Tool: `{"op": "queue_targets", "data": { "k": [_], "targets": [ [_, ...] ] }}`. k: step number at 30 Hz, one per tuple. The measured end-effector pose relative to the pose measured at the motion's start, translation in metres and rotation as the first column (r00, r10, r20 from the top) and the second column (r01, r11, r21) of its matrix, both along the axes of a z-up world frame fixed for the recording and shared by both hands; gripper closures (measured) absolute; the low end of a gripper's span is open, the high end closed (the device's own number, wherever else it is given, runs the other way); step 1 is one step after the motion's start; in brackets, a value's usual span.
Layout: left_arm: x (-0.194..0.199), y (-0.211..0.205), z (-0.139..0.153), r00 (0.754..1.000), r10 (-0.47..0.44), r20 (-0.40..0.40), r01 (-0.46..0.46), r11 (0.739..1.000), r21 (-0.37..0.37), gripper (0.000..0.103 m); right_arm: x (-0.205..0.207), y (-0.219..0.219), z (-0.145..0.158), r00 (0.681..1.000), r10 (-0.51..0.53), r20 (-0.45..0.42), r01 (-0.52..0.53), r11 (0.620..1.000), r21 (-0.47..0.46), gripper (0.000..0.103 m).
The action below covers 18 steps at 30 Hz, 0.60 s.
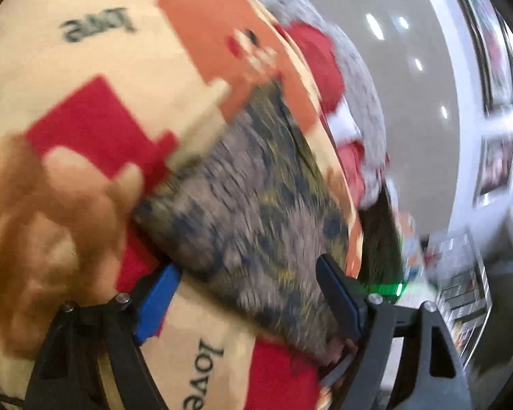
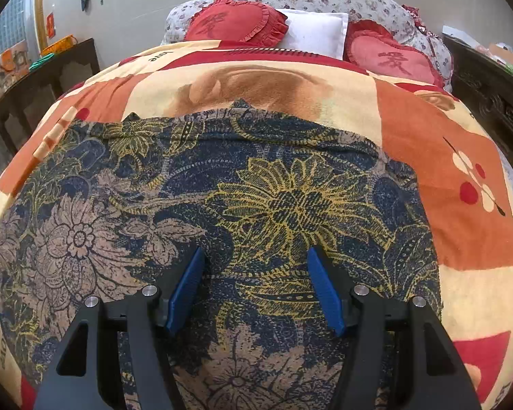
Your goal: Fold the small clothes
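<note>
A floral-print garment (image 2: 256,212), dark blue with yellow and tan flowers, lies spread flat on a patchwork blanket (image 2: 437,157) that covers a bed, and it fills nearly everything ahead of and beneath the right gripper (image 2: 254,290). That gripper hangs over the near part of the cloth with its blue pads (image 2: 188,290) set wide and nothing between them, which reads as a pause above the fabric before choosing an edge to pinch. Beyond the fingers the far hem lies in a slightly rumpled line, and past it sit two red heart cushions (image 2: 236,20) and a white pillow (image 2: 316,32) against a flowered headboard. The left gripper (image 1: 246,294) is tilted sharply and its view is smeared by motion; the same floral-print garment (image 1: 253,212) runs between and ahead of its fingers, which stand wide apart. Whether either pad touches the cloth cannot be told through the blur, though nothing looks pinched. The garment's near edge is cut off below both cameras, so its full outline and kind stay unclear.
</note>
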<state>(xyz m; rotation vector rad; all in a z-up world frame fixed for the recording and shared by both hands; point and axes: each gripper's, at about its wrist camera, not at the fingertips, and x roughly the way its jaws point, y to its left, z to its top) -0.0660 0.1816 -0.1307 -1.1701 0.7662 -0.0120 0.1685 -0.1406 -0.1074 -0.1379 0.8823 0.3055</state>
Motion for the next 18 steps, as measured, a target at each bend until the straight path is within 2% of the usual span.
{"op": "queue_targets", "data": {
  "k": [4, 7, 8, 9, 10, 11, 12, 14, 18],
  "targets": [
    [0.004, 0.013, -0.002, 0.995, 0.104, 0.0, -0.104, 0.993, -0.059, 0.02, 0.0, 0.001, 0.0, 1.0, 0.0, 0.002, 0.0, 1.0, -0.005, 0.043],
    [0.008, 0.018, 0.0, 0.993, 0.118, -0.013, -0.119, 0.991, -0.069, 0.022, -0.001, 0.0, 0.0, 1.0, 0.0, 0.002, 0.0, 1.0, -0.004, 0.043],
    [0.011, 0.011, 0.006, 0.997, 0.075, -0.037, -0.075, 0.997, -0.006, 0.031, -0.001, 0.0, 0.0, 1.0, 0.0, 0.002, 0.0, 1.0, -0.005, 0.043],
    [0.014, 0.005, 0.011, 0.998, 0.038, -0.055, -0.033, 0.996, 0.081, 0.046, -0.001, 0.0, 0.0, 1.0, 0.0, 0.003, 0.0, 1.0, -0.006, 0.043],
    [0.017, 0.002, 0.016, 0.998, 0.021, -0.065, -0.011, 0.989, 0.148, 0.054, -0.001, -0.001, 0.0, 1.0, 0.0, 0.003, 0.0, 1.0, -0.006, 0.043],
    [0.015, -0.006, 0.022, 0.997, 0.013, -0.079, 0.008, 0.966, 0.258, 0.066, -0.001, -0.001, -0.001, 1.0, 0.0, 0.004, 0.0, 1.0, -0.006, 0.043],
    [0.015, -0.009, 0.022, 0.996, 0.018, -0.084, 0.008, 0.953, 0.304, 0.069, -0.002, -0.001, -0.001, 1.0, 0.0, 0.004, 0.0, 1.0, -0.006, 0.043],
    [0.012, -0.007, 0.019, 0.995, 0.034, -0.094, -0.001, 0.945, 0.328, 0.069, -0.002, -0.001, -0.001, 1.0, 0.0, 0.004, 0.0, 1.0, -0.01, 0.043],
    [0.01, -0.003, 0.014, 0.993, 0.06, -0.099, -0.026, 0.948, 0.319, 0.067, -0.001, 0.001, 0.0, 1.0, -0.013, -0.011, 0.013, 0.999, -0.031, 0.043]
  ]
}}
